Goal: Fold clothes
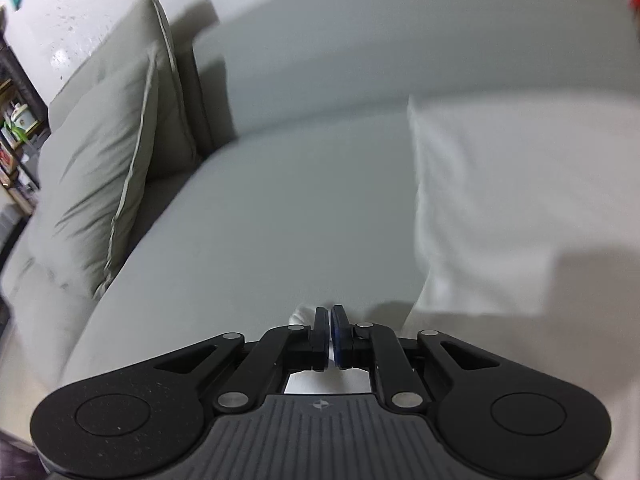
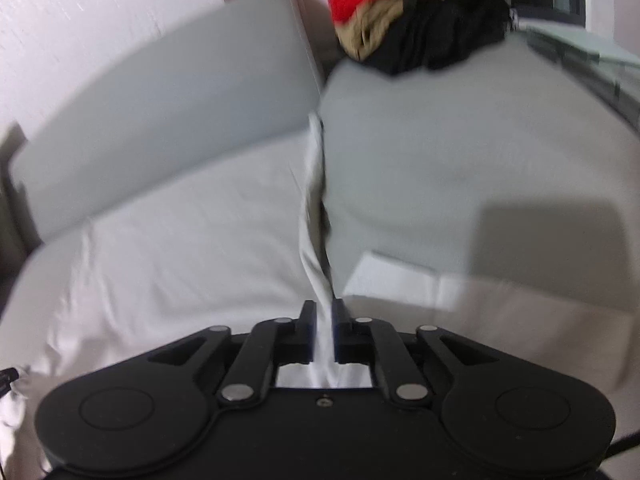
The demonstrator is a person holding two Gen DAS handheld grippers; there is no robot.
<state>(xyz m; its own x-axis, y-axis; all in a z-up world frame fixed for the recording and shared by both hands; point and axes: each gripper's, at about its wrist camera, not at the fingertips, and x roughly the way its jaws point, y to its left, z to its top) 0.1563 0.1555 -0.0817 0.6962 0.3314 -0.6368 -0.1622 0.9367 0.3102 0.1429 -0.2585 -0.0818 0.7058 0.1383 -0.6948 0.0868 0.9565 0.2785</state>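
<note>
A white garment (image 1: 500, 200) lies spread on a grey sofa seat (image 1: 260, 220). In the left wrist view my left gripper (image 1: 330, 312) is closed on a thin white edge of it, which shows between the pads and below them. In the right wrist view the white garment (image 2: 180, 248) covers the seat to the left. A raised fold of it (image 2: 314, 208) runs from the back of the seat straight down into my right gripper (image 2: 323, 306). That gripper's fingers (image 2: 308, 320) pinch the fold, which fills the narrow gap between them. Both views are blurred.
Two grey-green cushions (image 1: 100, 168) lean at the sofa's left end, with a shelf (image 1: 16, 120) beyond them. A pile of red, tan and black clothes (image 2: 420, 20) sits at the back of the right seat (image 2: 440, 160). The sofa backrest (image 2: 160, 112) stands behind.
</note>
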